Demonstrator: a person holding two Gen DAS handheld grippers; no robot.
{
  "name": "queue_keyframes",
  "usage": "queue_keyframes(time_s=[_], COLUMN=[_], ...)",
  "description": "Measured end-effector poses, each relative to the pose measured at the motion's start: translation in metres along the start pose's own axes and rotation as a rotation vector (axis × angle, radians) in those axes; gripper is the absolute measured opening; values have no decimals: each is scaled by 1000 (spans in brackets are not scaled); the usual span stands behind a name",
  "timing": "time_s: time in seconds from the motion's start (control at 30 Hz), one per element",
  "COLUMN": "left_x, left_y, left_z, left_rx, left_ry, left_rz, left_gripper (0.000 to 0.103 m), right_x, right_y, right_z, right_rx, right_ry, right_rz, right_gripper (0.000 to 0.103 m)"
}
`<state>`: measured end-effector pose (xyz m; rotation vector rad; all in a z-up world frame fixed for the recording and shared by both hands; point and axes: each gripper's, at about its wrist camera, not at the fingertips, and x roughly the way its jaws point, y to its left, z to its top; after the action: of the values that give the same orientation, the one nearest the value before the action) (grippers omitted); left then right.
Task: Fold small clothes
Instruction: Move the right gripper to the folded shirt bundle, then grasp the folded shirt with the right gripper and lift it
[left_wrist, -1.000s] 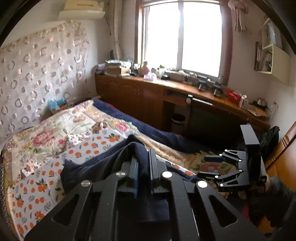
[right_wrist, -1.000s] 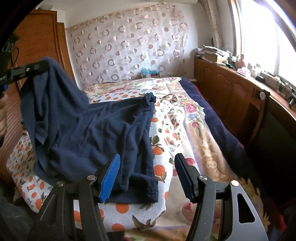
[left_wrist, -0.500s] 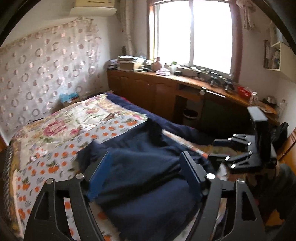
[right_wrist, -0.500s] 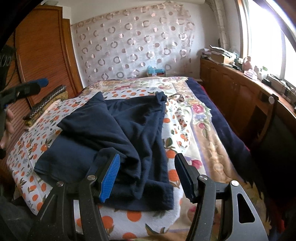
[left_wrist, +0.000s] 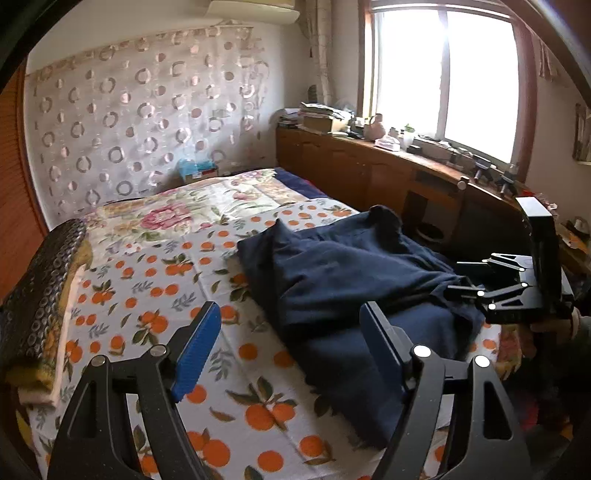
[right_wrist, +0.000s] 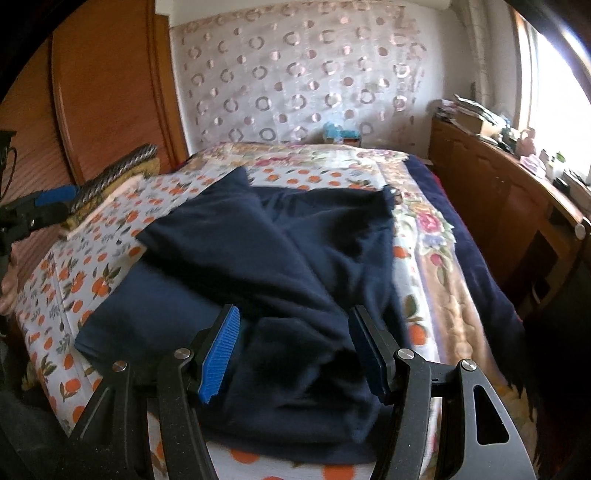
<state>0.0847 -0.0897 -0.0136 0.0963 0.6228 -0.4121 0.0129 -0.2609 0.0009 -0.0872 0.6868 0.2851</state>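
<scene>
Navy garment (left_wrist: 354, 280) lay on the bed (left_wrist: 155, 280), on the orange-print sheet, bunched toward the window side and only roughly folded: one flap thrown over the body, edges not lined up.

Left claw (left_wrist: 288, 343) was spread, nothing between the pads. Its jaws had just been opening, which reads as a drop of the flap. It hung over bare sheet just beside the garment's near edge, angled down at the bed. My guess: staged there to catch that edge for the next fold.

Right claw (right_wrist: 295, 354) was spread too, partly. Cloth showed between the blue pads (right_wrist: 219, 354) in its own view, but I couldn't see either pad pressing on it, so I judged it as hovering over the near corner, not pinching.

What each view gave:
- Left wrist view showed the right claw (left_wrist: 469, 280) side-on at the garment's far edge, jaws apart, hand (left_wrist: 554, 326) behind it. It also showed the clear sheet on my side and the full line of the folded flap.
- Right wrist view showed the thick rumpled corner right under its own jaws, and the lower layer sticking out left of the flap. That mismatch was hidden from the left view.
- It caught the left claw (right_wrist: 37, 206) only as a sliver at the frame edge, state unreadable there.
- Both showed the folded patterned stack (left_wrist: 40, 291) at the bed's wardrobe side, well apart from the garment.
</scene>
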Motion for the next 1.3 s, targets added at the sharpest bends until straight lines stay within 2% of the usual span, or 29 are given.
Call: queue_keyframes(time_s=[0.1,0.2,0.37,0.53,0.63,0.9,1.1,1.3], left_x=[2,6,8,9,8,2,-1,-2], left_y=[2,3,1,-4,-4,-1,7,13], left_z=[-8,-14,-21,-24,-25,-25,-26,-29], left_rx=[-9,-16,-21,-19,-21,-36,-53,-70], left_ry=[10,21,31,38,36,21,15,15], left_rz=[-5,-10,-20,-29,-27,-7,9,20], left_gripper=[78,78,78,78,78,78,78,78], right_x=[12,19,3,-24,-35,-40,-8,40], right_y=[5,-2,-26,-46,-40,-11,17,35], right_z=[-2,-5,-16,-30,-29,-9,20,48], right_rx=[-41,-51,-4,49,40,-35,-131,-175], right_ry=[37,77,97,84,56,-51,-68,-38], right_rz=[-61,-157,-241,-261,-270,-141,-25,66], right_gripper=[63,63,63,63,63,63,63,63])
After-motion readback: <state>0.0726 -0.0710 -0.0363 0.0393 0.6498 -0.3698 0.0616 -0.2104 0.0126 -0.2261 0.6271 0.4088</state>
